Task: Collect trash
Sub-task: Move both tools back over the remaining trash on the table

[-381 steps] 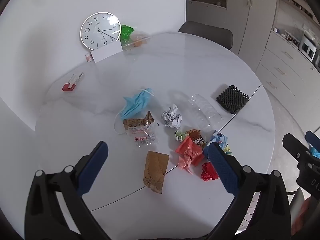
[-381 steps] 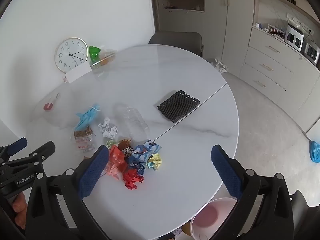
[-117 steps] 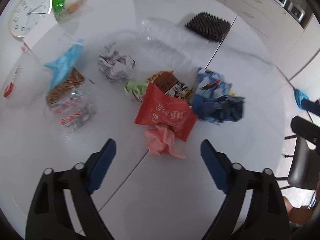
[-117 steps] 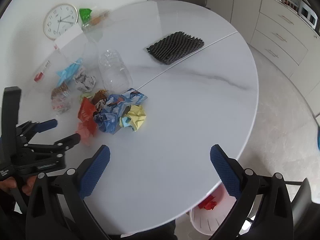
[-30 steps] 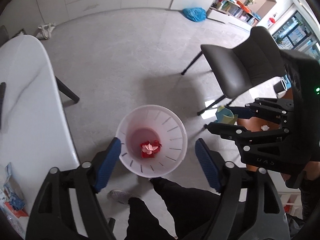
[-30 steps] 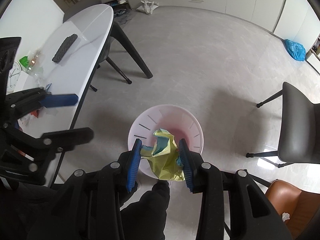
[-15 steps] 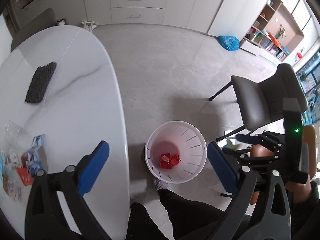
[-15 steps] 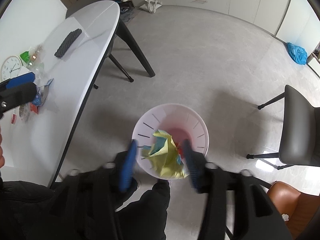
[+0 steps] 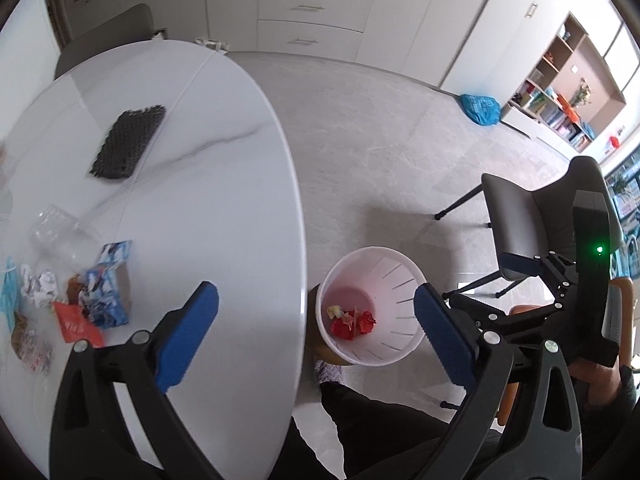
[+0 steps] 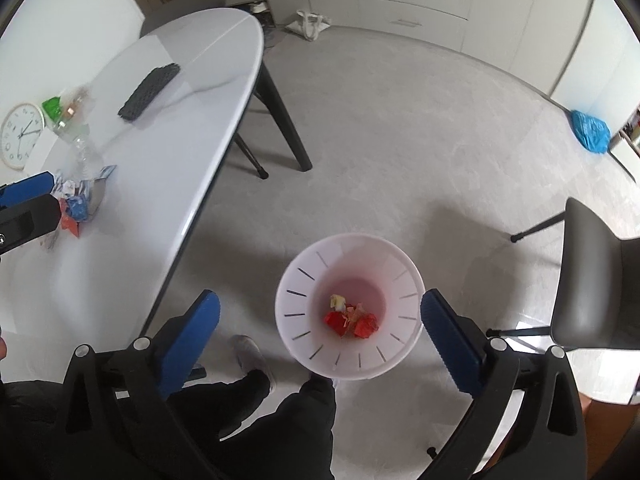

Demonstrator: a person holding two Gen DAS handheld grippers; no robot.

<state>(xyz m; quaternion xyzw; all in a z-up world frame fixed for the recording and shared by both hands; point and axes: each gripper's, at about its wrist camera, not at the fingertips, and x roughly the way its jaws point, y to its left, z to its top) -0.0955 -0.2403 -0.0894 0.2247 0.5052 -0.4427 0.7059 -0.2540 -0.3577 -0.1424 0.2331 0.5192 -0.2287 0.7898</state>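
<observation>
A white bin (image 10: 347, 304) stands on the floor beside the round white table (image 9: 224, 208). Red crumpled wrappers (image 10: 352, 323) and a small yellow scrap (image 10: 337, 301) lie at its bottom; they also show in the left wrist view (image 9: 352, 322). My right gripper (image 10: 320, 330) is open and empty right above the bin. My left gripper (image 9: 316, 326) is open and empty over the table's edge. Several pieces of trash remain on the table: a blue wrapper (image 9: 108, 292), a red packet (image 9: 76, 324), a crumpled paper (image 9: 40, 288).
A black mesh mat (image 9: 128, 146) and a clear plastic bottle (image 9: 56, 226) lie on the table. A grey chair (image 10: 596, 284) stands right of the bin. A blue bag (image 10: 590, 131) lies on the floor. The person's legs (image 10: 280, 420) are below the bin.
My right gripper has opened and dropped the yellow-blue wad into the bin. My left gripper has swung back toward the table.
</observation>
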